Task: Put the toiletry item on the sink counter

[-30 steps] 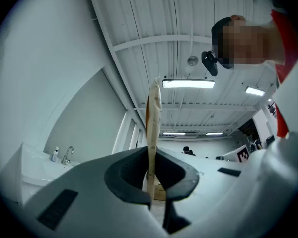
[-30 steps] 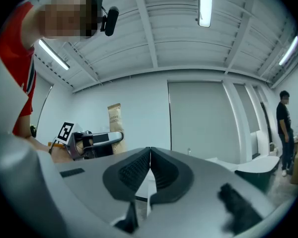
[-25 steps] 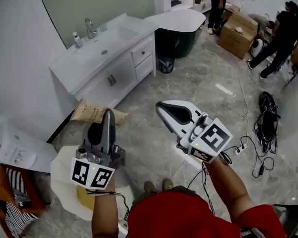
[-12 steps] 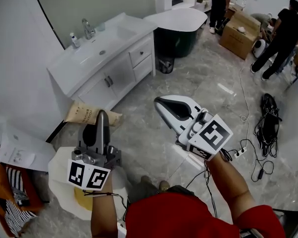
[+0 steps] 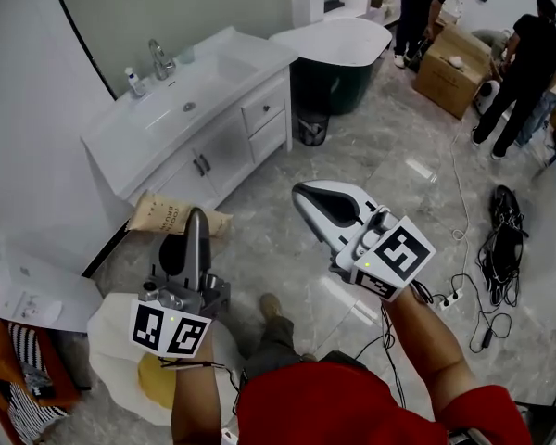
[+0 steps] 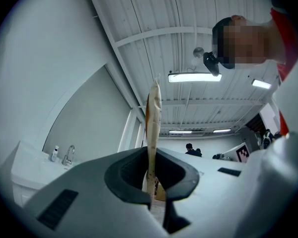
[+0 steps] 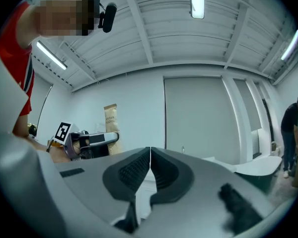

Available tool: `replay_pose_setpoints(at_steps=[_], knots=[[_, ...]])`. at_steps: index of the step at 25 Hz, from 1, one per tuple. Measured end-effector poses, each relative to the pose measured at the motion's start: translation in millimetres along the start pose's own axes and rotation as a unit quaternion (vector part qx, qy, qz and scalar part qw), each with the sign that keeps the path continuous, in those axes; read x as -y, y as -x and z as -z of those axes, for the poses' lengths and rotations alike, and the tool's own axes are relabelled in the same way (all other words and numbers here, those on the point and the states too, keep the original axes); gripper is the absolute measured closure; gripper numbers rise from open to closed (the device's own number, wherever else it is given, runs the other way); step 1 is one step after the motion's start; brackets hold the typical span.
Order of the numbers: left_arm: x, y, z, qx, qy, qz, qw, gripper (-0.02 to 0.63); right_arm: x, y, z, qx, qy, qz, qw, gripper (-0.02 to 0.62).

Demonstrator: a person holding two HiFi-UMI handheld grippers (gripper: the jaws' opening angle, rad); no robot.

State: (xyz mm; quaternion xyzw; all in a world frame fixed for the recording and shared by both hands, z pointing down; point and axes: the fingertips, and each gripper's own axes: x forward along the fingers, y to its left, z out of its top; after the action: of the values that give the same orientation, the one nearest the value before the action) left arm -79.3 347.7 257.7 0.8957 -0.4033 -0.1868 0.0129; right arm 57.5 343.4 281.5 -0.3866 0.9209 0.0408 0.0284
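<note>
Toiletry pouch (image 6: 153, 114) in L hand-held gripper (image 6: 150, 178)

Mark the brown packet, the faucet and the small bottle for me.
brown packet (image 5: 162, 214), head view, its printed face left of the gripper.
faucet (image 5: 159, 60), head view, its upright body.
small bottle (image 5: 131, 83), head view, its body.

We see a dark tub (image 5: 339, 74) with a small bin (image 5: 310, 128) beside it, two people (image 5: 424, 7) bending by a cardboard box (image 5: 456, 63), and black cables (image 5: 502, 213) lying on the grey marbled floor (image 5: 371, 170).
</note>
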Motion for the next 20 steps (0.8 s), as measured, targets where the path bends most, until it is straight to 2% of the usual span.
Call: replay_pose_setpoints(at_steps=[11,20], knots=[[-127.6,-96.6,-6.8,0.014,-0.019,0.001,0.9997,0.569,85.8,-134.4,-0.2,0.005,0.01,-0.006,1.0,0.566],[-217.3,-155.6,-7.7,0.015,-0.02,0.004,0.9997,0.569,127.6,-228.5,8.6,0.002,0.014,-0.012,1.0,0.566]])
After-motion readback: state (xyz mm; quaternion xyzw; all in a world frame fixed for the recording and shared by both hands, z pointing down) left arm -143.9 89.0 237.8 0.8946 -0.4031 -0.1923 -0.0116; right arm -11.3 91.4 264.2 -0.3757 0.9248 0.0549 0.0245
